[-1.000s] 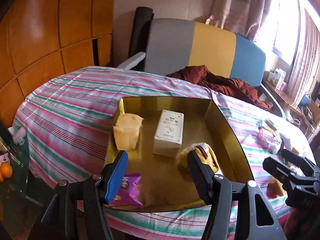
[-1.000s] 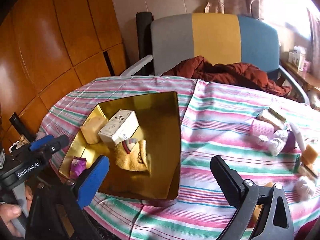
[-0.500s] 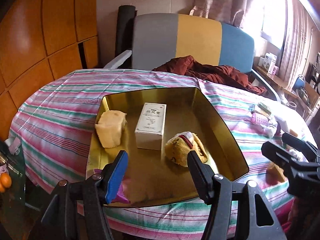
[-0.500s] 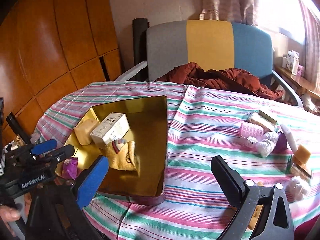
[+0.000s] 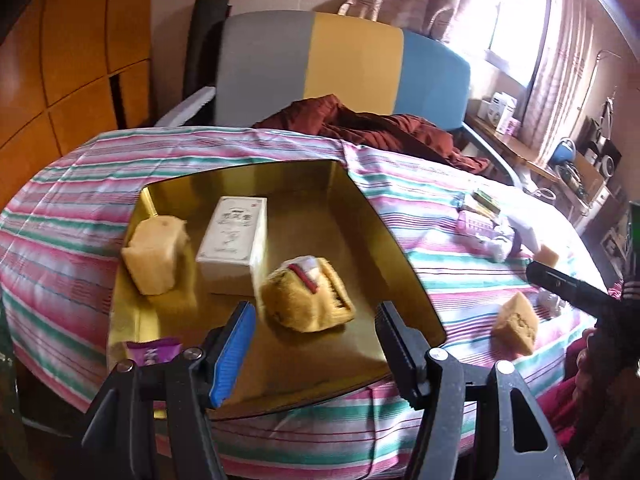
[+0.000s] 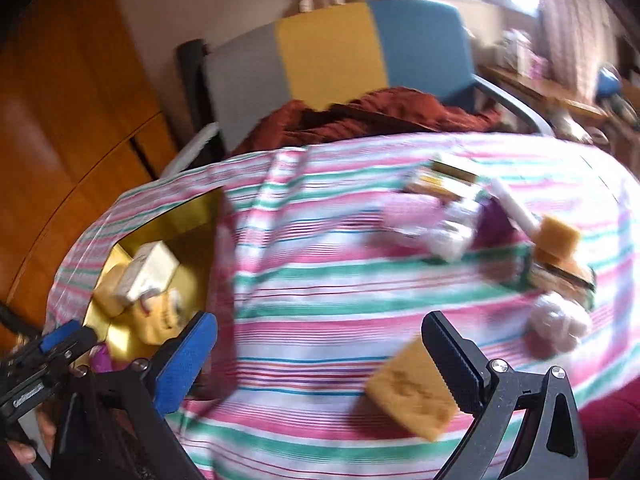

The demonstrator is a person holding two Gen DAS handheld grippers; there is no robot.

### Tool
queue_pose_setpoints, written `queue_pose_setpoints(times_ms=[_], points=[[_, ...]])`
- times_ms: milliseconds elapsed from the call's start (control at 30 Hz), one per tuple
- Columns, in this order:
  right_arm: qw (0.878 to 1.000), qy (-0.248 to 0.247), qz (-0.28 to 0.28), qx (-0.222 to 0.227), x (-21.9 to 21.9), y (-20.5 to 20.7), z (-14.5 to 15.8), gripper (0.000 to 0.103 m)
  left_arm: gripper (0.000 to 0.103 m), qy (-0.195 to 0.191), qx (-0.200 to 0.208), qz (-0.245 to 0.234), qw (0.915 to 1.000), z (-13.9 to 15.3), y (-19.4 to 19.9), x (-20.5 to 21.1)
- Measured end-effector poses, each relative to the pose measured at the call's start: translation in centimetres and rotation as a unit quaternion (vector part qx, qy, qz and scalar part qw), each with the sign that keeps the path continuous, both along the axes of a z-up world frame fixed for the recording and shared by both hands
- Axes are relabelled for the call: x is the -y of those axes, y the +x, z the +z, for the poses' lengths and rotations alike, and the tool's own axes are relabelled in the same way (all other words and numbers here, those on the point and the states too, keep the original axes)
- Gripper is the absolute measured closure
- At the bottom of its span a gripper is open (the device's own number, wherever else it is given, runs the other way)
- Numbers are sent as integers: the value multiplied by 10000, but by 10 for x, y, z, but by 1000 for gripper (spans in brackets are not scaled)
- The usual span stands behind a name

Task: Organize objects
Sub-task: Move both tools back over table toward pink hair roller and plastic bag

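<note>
Striped tablecloth [image 5: 72,216] over a rounded table. Left gripper [image 5: 312,340] gaped wide, empty, at the near rim of the gold tray [image 5: 400,256]. Tray held: purple packet [image 5: 154,352], partly hidden; plush toy [image 5: 306,300]; sponge block [image 5: 154,256]; white box [image 5: 234,236]. Right gripper [image 6: 320,364] wide open, empty; loose sponge [image 6: 412,396] beside its right finger. Farther clutter [image 6: 448,216] blurred

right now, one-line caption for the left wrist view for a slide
Open left gripper over a gold tray holding a sponge, white box and plush toy.
</note>
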State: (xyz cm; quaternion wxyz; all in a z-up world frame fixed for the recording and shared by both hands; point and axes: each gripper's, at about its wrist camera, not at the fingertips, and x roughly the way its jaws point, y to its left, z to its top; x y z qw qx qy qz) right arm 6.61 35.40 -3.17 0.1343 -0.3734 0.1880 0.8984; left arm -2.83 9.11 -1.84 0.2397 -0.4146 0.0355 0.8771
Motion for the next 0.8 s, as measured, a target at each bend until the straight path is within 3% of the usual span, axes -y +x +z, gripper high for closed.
queue_pose_setpoints(times_ms=[300, 467, 667, 800], points=[[9914, -426, -1214, 236, -103, 35, 12, 0, 40, -149, -128, -834, 9963, 15, 0, -61], [9883, -617, -1376, 235, -134, 34, 21, 0, 40, -330, -224, -1254, 9913, 21, -2, -104], [9860, -584, -1558, -93, -176, 32, 31, 0, 40, -408, 82, -1540, 9872, 16, -18, -159], [9831, -567, -1723, -245, -196, 37, 20, 0, 40, -355, 561, -1633, 9843, 5, -35, -197]])
